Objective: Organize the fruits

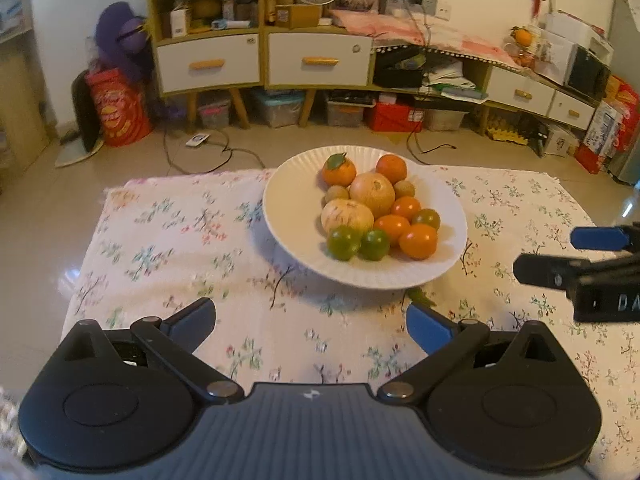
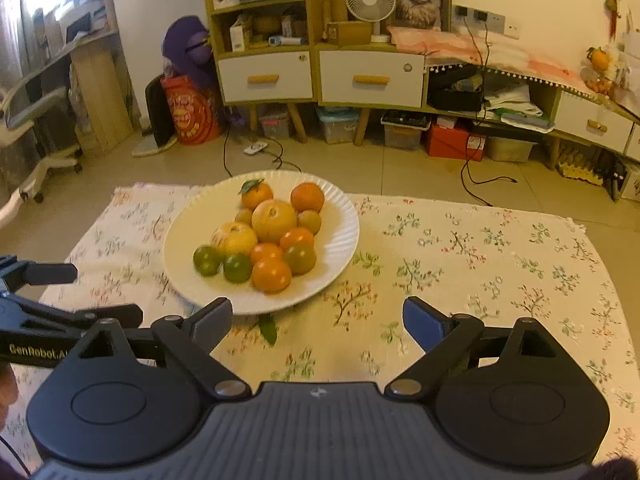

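A white ribbed plate (image 1: 292,208) (image 2: 344,236) sits on a floral cloth and holds several fruits: two large yellowish ones (image 1: 372,190) (image 2: 274,220), several orange tangerines (image 1: 418,242) (image 2: 271,276), two green ones (image 1: 344,243) (image 2: 207,260) and small brownish ones. My left gripper (image 1: 312,322) is open and empty, short of the plate's near rim. My right gripper (image 2: 318,320) is open and empty, near the plate's right front rim; it also shows at the right edge of the left wrist view (image 1: 560,256).
The floral cloth (image 1: 180,240) (image 2: 500,264) covers a low table. A green leaf (image 2: 268,330) lies on the cloth by the plate's near rim. Tiled floor with cables, cabinets and storage boxes (image 1: 276,108) lie beyond the table's far edge.
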